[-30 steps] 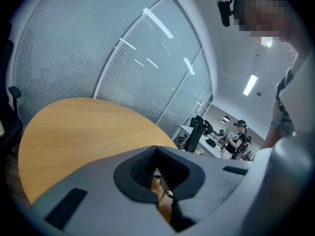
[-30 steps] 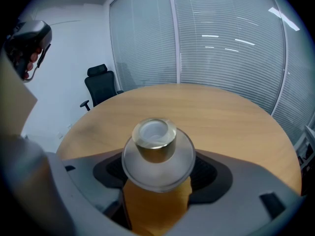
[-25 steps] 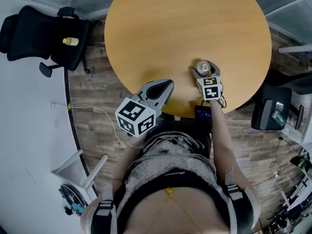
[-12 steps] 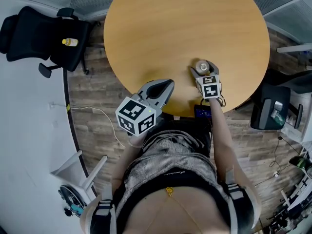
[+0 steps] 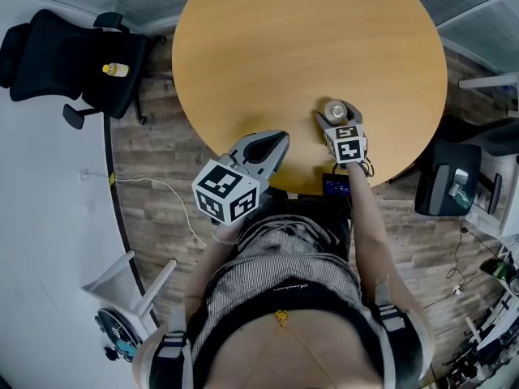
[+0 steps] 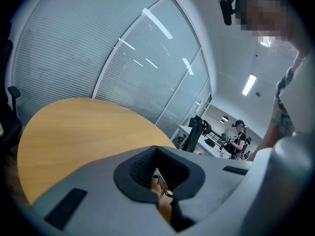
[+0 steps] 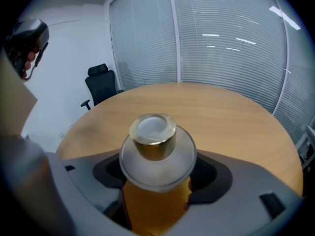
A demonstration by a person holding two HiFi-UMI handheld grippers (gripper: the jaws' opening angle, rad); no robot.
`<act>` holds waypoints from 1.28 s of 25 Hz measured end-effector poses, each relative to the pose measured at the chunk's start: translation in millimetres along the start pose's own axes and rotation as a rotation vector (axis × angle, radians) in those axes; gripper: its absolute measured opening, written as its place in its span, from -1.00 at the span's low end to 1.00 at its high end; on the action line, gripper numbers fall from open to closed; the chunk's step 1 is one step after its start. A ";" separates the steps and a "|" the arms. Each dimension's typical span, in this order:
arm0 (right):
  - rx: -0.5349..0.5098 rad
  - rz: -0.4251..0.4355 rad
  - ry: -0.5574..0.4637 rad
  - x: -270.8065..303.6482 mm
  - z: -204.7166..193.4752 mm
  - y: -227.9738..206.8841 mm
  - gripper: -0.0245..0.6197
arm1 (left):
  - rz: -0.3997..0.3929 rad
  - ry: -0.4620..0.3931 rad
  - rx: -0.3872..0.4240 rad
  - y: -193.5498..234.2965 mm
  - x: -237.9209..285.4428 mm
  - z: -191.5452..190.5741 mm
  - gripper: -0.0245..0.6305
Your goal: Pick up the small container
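**Grip on, slip risk at the table edge**

The right gripper (image 7: 158,172) has its jaws closed narrowly on the small container (image 7: 153,134). They press its frosted body below the gold cap. The container stands near the 5 o'clock edge of the round table (image 5: 284,47). At 8 o'clock from it, the left gripper (image 5: 276,142) hangs pinched together and empty. If the lift tilts, the smooth rounded wall could slide from the pads and the container could roll off that near edge.

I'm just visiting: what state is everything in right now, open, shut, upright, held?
small container: upright on the table, gold lid on, between the right tool's jaws.
right tool: jaws closed against the container's sides.
left tool: jaws together, empty.
yellow bottle: lying on the black chair.
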State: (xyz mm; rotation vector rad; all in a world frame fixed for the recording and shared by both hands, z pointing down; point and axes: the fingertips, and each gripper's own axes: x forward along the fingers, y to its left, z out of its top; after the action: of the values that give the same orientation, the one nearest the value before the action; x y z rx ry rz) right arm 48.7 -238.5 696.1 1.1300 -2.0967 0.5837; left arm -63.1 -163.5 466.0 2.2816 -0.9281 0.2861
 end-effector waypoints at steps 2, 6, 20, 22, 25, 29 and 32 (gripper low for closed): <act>0.000 -0.001 -0.004 0.8 -0.5 -0.5 0.13 | 0.002 -0.003 0.001 0.6 0.4 0.2 -0.91; -0.016 0.012 -0.021 -1.9 0.2 -0.5 0.13 | 0.004 -0.012 0.005 -2.0 -0.7 1.9 -0.91; -0.070 0.075 -0.012 -9.6 -5.2 8.0 0.13 | 0.012 -0.042 0.022 -5.9 -7.8 8.6 -0.91; -0.070 0.082 -0.010 -15.4 -2.2 8.8 0.13 | 0.010 -0.041 0.025 -7.9 -6.9 8.1 -0.91; -0.086 0.098 -0.020 -22.2 5.0 10.9 0.13 | 0.006 -0.042 0.027 -10.4 -5.1 8.2 -0.91; -0.132 0.095 -0.046 -33.3 14.5 8.1 0.13 | -0.005 -0.040 0.032 -17.2 -1.5 8.0 -0.91; -0.156 0.092 -0.061 -39.9 20.5 2.0 0.13 | -0.010 -0.040 0.036 -20.6 0.8 8.5 -0.91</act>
State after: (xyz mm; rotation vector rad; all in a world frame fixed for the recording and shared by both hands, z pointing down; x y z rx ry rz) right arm 55.6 -229.1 652.7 0.9789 -2.2140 0.4238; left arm -48.7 -158.3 449.8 2.3323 -0.9388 0.2558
